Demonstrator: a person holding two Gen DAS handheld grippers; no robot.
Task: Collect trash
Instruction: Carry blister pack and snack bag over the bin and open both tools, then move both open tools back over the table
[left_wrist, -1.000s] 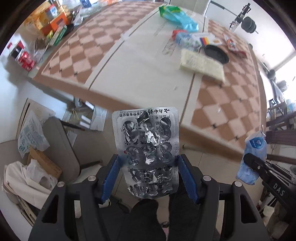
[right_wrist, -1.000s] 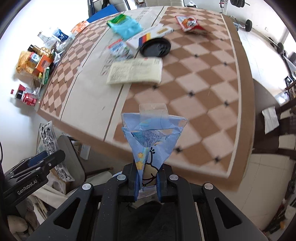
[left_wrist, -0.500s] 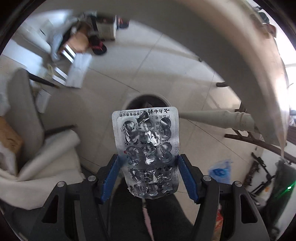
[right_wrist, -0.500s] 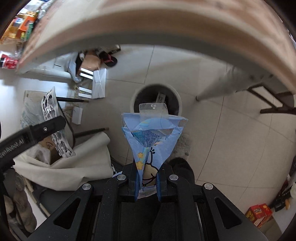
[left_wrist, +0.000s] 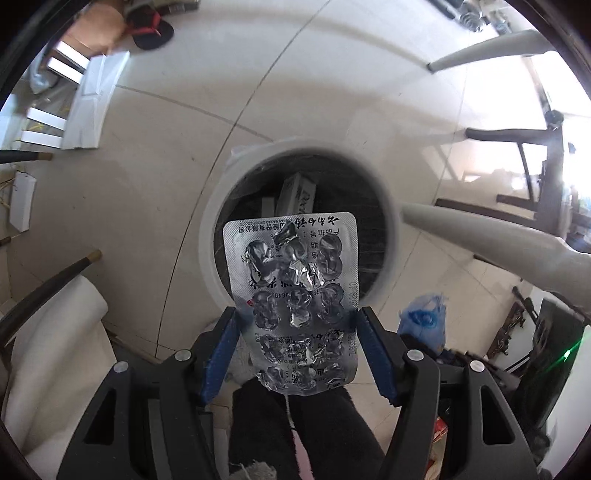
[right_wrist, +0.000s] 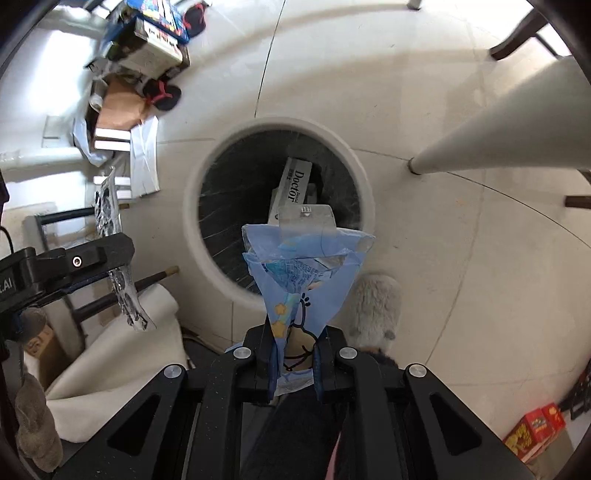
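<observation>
Two grippers hang above the round white trash bin (right_wrist: 364, 177), each with a piece of rubbish. Right gripper (right_wrist: 294, 352) is clenched on a blue cartoon-printed wrapper (right_wrist: 303, 273), its blue pads pinching the narrow lower end while the wide top, with a clear plastic flap, fans out over the bin's near rim. Left gripper (left_wrist: 295, 328) carries an emptied foil blister pack (left_wrist: 295, 280); its blue fingers (left_wrist: 225, 343) sit at the pack's two side edges, and I cannot tell from here whether they press it or have just let go. The pack's top edge reaches over the bin's dark mouth. Inside the bin, against the black liner, lies a white carton printed "Doctor" (right_wrist: 295, 184), leaving most of the opening free around it. Right of the bin a pale table leg (right_wrist: 498, 125) slants across the tiled floor (right_wrist: 443, 258). Left of the bin, a white padded chair seat (left_wrist: 55, 350) sits close to the rim; beyond it, cardboard and slippers (right_wrist: 162, 94) clutter the floor.
</observation>
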